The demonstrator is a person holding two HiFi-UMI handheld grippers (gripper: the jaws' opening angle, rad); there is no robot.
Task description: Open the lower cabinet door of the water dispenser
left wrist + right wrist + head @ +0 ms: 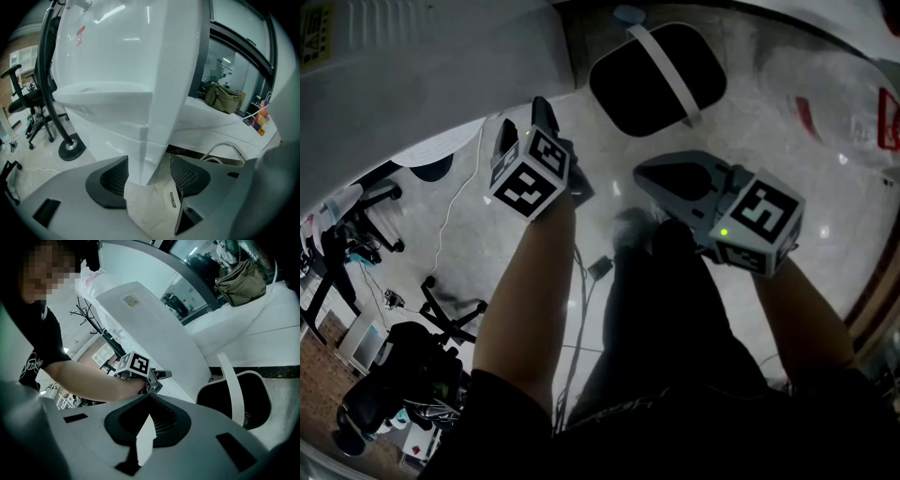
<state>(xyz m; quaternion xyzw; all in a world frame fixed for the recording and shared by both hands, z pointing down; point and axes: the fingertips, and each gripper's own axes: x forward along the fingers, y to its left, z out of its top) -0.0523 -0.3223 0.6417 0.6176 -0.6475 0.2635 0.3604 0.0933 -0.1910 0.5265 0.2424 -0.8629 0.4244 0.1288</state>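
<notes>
The white water dispenser [422,66] stands at the upper left of the head view. In the left gripper view its body [117,61] fills the frame, and its lower front corner edge [145,154] runs down between the two dark pads. My left gripper [150,176] is open around that edge, and I cannot tell whether the pads touch it. From above, the left gripper [523,120] points at the dispenser's base. My right gripper [642,172] hovers to the right over the floor, its jaws together with nothing in them. The right gripper view looks past its closed jaws [145,427] at the left gripper against the dispenser [150,329].
A black bin with a white band [656,80] stands on the floor just right of the dispenser. A coat stand's round base [70,145] sits left of it. Office chairs [356,216] and cables [581,272] lie at the left and middle. An olive bag [225,96] rests on a ledge behind.
</notes>
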